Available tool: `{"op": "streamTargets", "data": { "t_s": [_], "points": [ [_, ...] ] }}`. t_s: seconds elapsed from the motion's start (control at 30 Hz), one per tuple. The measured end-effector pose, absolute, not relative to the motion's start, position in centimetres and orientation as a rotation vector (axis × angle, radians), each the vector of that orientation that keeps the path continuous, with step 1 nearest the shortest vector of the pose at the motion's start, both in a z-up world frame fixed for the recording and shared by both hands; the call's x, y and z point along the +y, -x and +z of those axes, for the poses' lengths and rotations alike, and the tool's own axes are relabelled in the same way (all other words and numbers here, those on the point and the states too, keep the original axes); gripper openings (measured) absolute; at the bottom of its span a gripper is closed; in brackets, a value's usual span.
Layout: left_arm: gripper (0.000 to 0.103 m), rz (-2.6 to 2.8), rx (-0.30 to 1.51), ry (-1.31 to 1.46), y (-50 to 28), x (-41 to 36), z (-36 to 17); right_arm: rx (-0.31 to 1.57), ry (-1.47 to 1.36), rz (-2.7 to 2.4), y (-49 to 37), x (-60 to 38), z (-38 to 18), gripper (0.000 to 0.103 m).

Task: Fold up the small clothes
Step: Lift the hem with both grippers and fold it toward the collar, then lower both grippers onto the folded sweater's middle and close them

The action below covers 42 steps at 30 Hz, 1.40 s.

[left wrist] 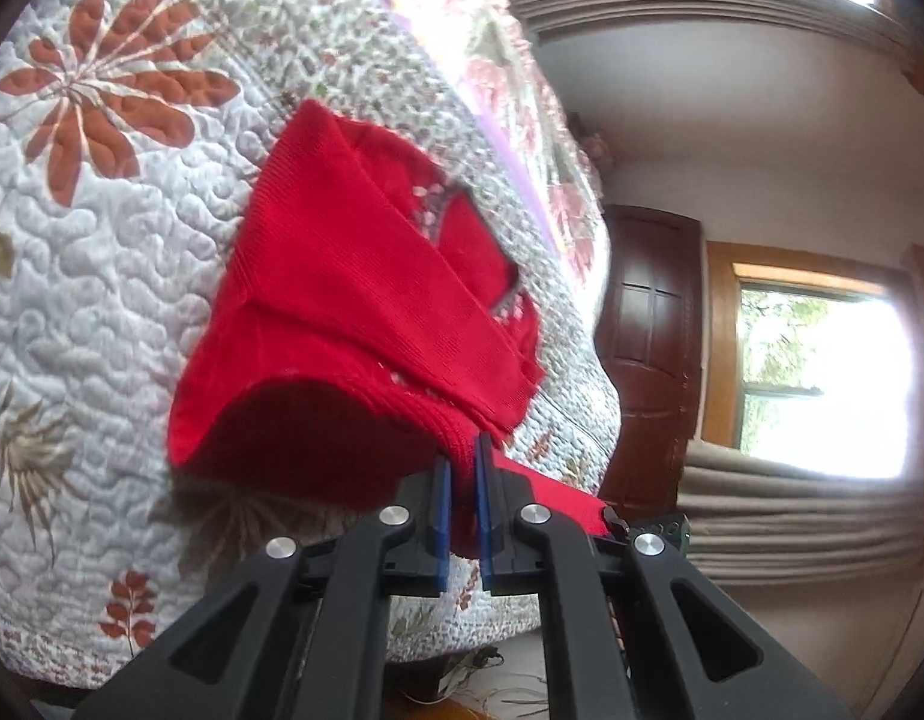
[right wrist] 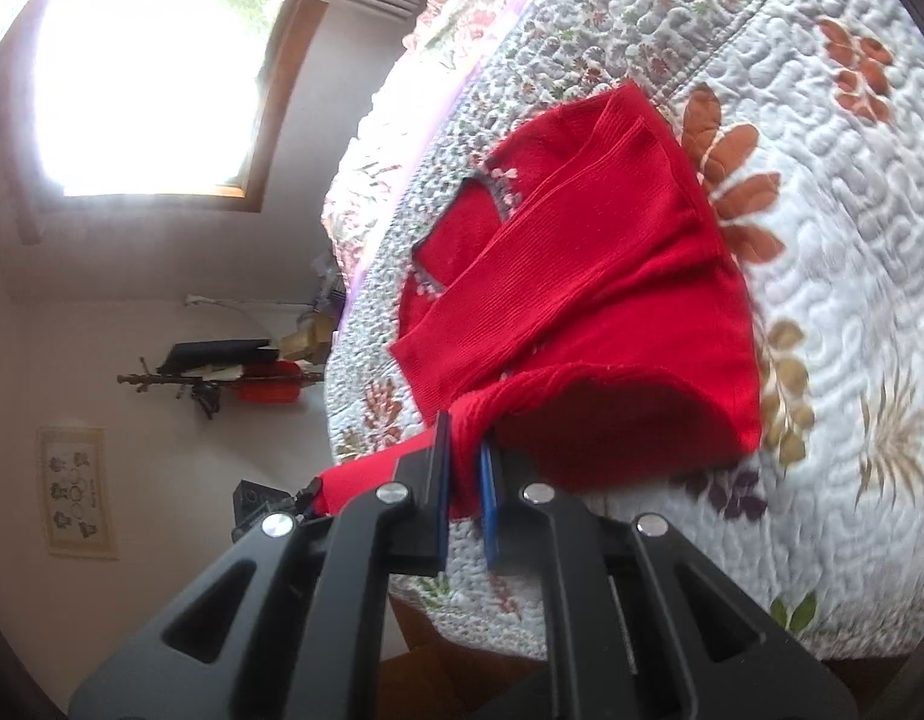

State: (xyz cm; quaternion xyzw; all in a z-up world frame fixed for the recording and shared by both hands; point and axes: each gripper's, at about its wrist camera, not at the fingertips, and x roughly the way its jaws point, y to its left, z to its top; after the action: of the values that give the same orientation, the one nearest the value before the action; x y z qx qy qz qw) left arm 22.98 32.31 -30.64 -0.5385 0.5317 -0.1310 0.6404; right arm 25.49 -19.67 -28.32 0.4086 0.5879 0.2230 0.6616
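Your red sweater (left wrist: pixel 354 300) lay spread on the quilted floral bedspread (left wrist: pixel 102 300), its sleeves folded across the body, near the bedspread's edge. Its near hem was lifted off the bedspread and ran straight into both tools. Your left tool (left wrist: pixel 462 480) was clamped on one bunched part of that hem, blue pads nearly together. Your right tool (right wrist: pixel 465 462) pinched the hem likewise, with red knit squeezed between its pads.
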Motion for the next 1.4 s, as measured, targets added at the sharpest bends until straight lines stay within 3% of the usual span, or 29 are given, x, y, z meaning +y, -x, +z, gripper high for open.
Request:
{"op": "streamTargets", "data": {
  "t_s": [0.5, 0.57, 0.6, 0.67, 0.7, 0.73, 0.83, 1.03, 1.2, 1.4],
  "points": [
    [0.007, -0.198, 1.35, 1.244, -31.5, 33.1, -41.0, 1.47, -0.857, 0.391, -35.7, -17.8, -38.8, 0.008],
    [0.011, -0.204, 1.352, 1.237, -32.3, 33.2, -41.5, 1.472, -0.835, 0.376, -36.8, -17.8, -39.3, 0.013],
    [0.017, -0.203, 1.356, 1.217, -32.9, 33.3, -41.7, 1.471, -0.827, 0.372, -37.2, -17.7, -39.5, 0.015],
    [0.033, -0.208, 1.352, 1.189, -33.4, 33.5, -41.6, 1.465, -0.831, 0.385, -37.9, -17.7, -39.5, 0.032],
    [0.041, -0.22, 1.337, 1.169, -33.6, 33.6, -41.1, 1.454, -0.817, 0.39, -38.1, -17.7, -39.1, 0.045],
    [0.044, -0.229, 1.323, 1.152, -33.8, 33.7, -40.6, 1.433, -0.785, 0.398, -38.3, -17.7, -38.3, 0.049],
    [0.05, -0.278, 1.277, 1.068, -34.1, 34.0, -38.8, 1.399, -0.716, 0.448, -38.3, -17.4, -36.4, 0.049],
    [0.051, -0.371, 1.282, 0.729, -35.8, 32.1, -37.0, 1.368, -0.391, 0.499, -38.3, -15.2, -34.6, 0.049],
    [0.051, -0.416, 1.322, 0.462, -37.8, 29.3, -38.5, 1.327, -0.15, 0.509, -38.5, -13.3, -35.4, 0.051],
    [0.051, -0.442, 1.369, 0.333, -39.1, 27.9, -41.6, 1.32, -0.091, 0.503, -39.5, -13.0, -37.9, 0.054]
  ]
}}
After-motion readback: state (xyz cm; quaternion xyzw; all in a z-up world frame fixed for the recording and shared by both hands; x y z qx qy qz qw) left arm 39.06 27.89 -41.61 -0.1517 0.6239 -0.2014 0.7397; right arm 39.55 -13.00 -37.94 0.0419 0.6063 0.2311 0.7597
